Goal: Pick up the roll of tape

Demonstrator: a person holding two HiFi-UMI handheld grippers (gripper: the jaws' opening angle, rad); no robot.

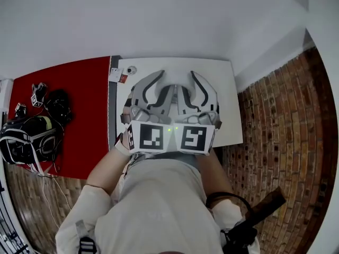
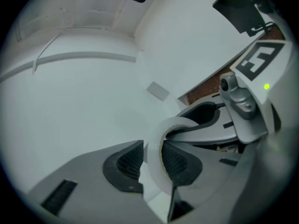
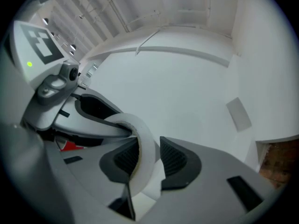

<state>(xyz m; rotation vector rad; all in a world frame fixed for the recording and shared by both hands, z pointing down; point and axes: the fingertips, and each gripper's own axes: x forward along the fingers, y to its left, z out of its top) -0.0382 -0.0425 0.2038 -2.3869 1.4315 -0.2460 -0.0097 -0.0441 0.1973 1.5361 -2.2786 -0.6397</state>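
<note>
A white wall (image 1: 159, 20), a brick floor (image 1: 286, 131), and a white worktop (image 1: 225, 83) lie below the person. The roll of tape (image 2: 158, 136) is up off the worktop, standing on edge in the air between the two tools. The left claw (image 2: 152, 161) is clamped on one side of the ring's wall and the right claw (image 3: 149, 158) on the opposite side. By my reading, neither hand is nearer.
</note>
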